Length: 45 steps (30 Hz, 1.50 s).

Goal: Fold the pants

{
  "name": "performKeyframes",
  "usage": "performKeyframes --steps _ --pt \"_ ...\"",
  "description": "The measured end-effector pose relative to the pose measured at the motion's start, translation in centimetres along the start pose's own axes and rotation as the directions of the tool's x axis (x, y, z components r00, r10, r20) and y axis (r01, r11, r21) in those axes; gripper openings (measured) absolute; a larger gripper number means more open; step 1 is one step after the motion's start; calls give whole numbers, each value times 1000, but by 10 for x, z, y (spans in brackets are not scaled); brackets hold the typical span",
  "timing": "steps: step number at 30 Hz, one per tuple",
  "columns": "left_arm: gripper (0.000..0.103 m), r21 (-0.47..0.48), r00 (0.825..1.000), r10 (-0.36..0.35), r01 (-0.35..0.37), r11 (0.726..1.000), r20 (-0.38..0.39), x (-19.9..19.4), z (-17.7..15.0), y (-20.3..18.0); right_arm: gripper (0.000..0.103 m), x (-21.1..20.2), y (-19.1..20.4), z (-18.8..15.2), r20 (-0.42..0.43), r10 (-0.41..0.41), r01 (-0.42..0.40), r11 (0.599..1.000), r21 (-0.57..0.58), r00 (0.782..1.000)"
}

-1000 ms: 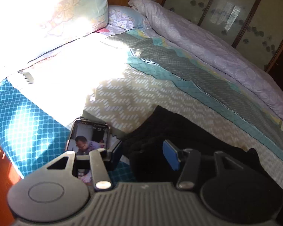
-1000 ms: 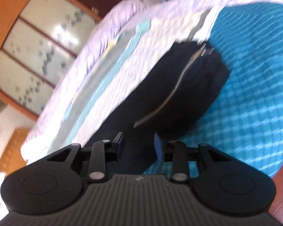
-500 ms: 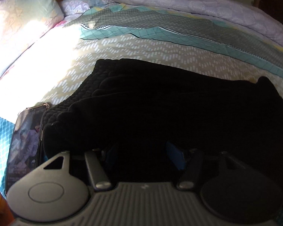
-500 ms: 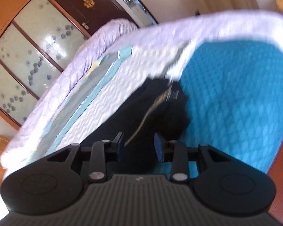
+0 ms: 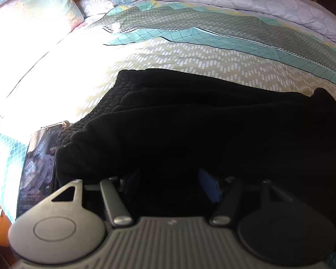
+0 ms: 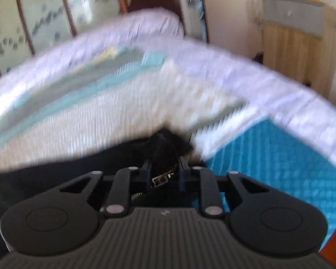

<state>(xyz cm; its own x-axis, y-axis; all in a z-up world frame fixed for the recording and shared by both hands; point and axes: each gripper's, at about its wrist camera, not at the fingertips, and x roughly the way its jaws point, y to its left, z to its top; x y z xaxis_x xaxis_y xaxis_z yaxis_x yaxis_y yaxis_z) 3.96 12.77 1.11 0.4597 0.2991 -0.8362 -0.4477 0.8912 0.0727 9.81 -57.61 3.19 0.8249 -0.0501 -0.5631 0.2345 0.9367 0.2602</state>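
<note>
The black soft-fabric pants [image 5: 201,130] are laid flat across the patterned bedspread [image 5: 190,53], directly in front of the left gripper [image 5: 171,183] and spreading away from it to the right. The ribbed waistband end is seen to the front left of this gripper, beside a dark smartphone with a lit screen [image 5: 39,163] that lies at the far left. The left gripper's jaws are spread apart with dark cloth between them, but a grasp is not shown; it is judged as released. In the blurred right wrist view, the right gripper [image 6: 164,174] is clenched on a bunched end of the pants [image 6: 165,143], where a small metal zipper pull is visible between the fingers [image 6: 146,172]. A teal quilted part of the cover [image 6: 268,157] lies to the right of this gripper. As a judgement, the folding is only at its start or middle: one end is gripped, no finished compact fold is visible, and the remaining folds are not yet done.
</note>
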Motion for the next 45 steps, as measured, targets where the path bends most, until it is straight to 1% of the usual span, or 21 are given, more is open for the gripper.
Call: performKeyframes --steps 3,5,6,7,8,9,11,12,14,18,21,23,27,29,30,31,34,37,41,43,45 --pt "61 3 1000 23 -23 1000 3 0 -4 -3 26 17 -9 13 16 -9 8 998 68 1000" --pt "62 8 1000 28 -28 1000 5 2 -4 -6 31 49 -8 6 -92 -65 68 997 35 994" --pt "62 6 1000 25 -25 1000 3 2 -3 -6 38 62 -10 0 -153 -75 81 996 35 985" --pt "62 0 1000 13 -13 1000 1 -1 -3 -3 39 60 -17 -3 -129 -53 63 996 70 990" --pt "62 -7 1000 -5 5 1000 2 -4 -2 0 44 51 -26 -2 -107 -26 41 989 141 994" --pt "62 -16 1000 -22 22 1000 7 -9 -2 3 55 37 -39 -2 -67 3 14 968 252 998" --pt "62 -37 998 -48 49 998 38 -25 -2 9 56 2 -63 -10 38 82 -90 904 418 996" --pt "62 -49 996 -61 64 997 65 -34 -3 11 56 -12 -71 -14 60 95 -112 884 454 994" --pt "62 -56 986 -102 110 992 129 -54 -4 12 57 -36 -78 -25 49 96 -108 877 469 994" --pt "62 -20 950 -248 256 966 190 -80 -5 -9 57 -49 -74 -52 -21 146 -118 869 480 989" --pt "62 18 921 -364 365 931 140 -84 -8 -36 57 -37 -72 -63 -49 153 -104 838 536 987" --pt "62 34 907 -411 410 911 93 -82 -15 -54 58 -30 -64 -64 -22 161 -120 816 566 987" --pt "62 48 893 -449 448 893 6 -72 -30 -71 64 -16 -52 -54 -3 158 -127 802 584 987" --pt "62 48 893 -450 451 891 -24 -68 -38 -74 64 -8 -48 -52 -8 157 -123 801 586 988" --pt "62 50 894 -447 448 893 -34 -67 -40 -74 58 -7 -48 -53 -10 143 -110 802 586 990" --pt "62 51 896 -443 444 894 -39 -66 -42 -74 39 -6 -47 -52 -21 126 -91 809 580 992" --pt "62 45 900 -434 435 899 -36 -68 -44 -69 24 -12 -37 -48 -39 80 -46 839 542 996" --pt "62 21 899 -437 438 899 -26 -68 -41 -61 23 -36 -1 -37 15 87 -85 902 423 996" --pt "62 -21 894 -449 448 894 -15 -65 -42 -51 23 -65 81 -26 46 224 -228 954 194 974" --pt "62 -39 890 -456 455 889 -3 -66 -44 -42 23 -71 133 -33 10 278 -278 960 41 960" --pt "62 -57 889 -457 457 888 7 -66 -46 -31 23 -71 185 -52 -65 341 -346 933 -98 938"
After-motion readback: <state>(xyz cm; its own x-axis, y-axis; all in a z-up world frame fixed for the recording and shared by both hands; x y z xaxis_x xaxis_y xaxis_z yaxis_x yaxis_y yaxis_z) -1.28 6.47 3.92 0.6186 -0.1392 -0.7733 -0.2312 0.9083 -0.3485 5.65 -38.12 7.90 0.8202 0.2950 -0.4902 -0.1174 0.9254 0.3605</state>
